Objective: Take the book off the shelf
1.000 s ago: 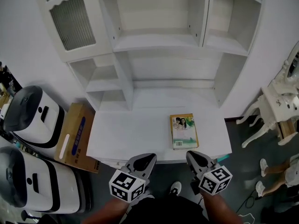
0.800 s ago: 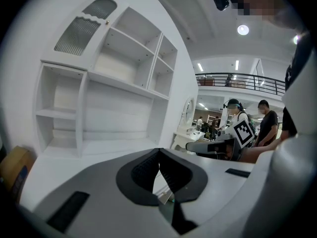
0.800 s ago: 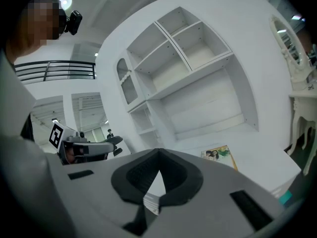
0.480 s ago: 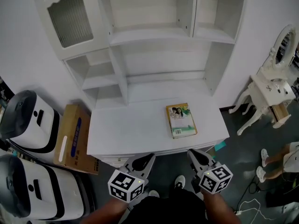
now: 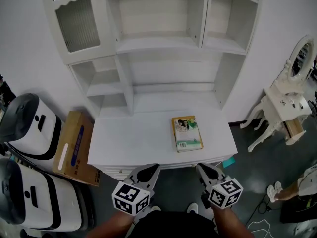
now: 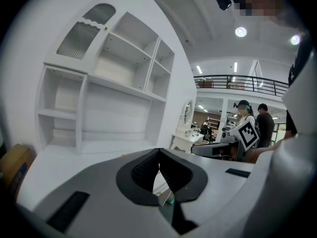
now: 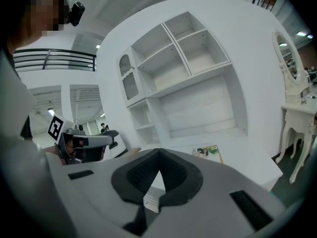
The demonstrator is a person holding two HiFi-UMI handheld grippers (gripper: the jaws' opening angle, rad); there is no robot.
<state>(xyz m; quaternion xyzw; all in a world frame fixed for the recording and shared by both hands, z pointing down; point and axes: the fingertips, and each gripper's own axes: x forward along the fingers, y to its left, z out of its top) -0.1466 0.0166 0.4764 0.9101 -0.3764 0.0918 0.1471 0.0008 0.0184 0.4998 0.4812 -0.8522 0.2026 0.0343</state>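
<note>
A book (image 5: 186,133) with a green and yellow cover lies flat on the white desk top (image 5: 133,138), right of its middle and close to the front edge; it also shows in the right gripper view as the book (image 7: 208,151). Both grippers hang below the desk's front edge, apart from the book. My left gripper (image 5: 150,168) has its jaws together, tips touching, nothing between them (image 6: 158,151). My right gripper (image 5: 200,167) is shut too, empty (image 7: 158,152). The shelves (image 5: 163,43) above the desk hold nothing.
A cardboard box (image 5: 73,148) leans at the desk's left, beside two white rounded machines (image 5: 27,128). A white dressing table with mirror (image 5: 287,108) stands right. A glazed cabinet door (image 5: 77,21) is at upper left. People stand far off in the left gripper view.
The view has shifted: the desk and book sit slightly lower-left in frame. Both grippers stay shut and low before the desk edge.
</note>
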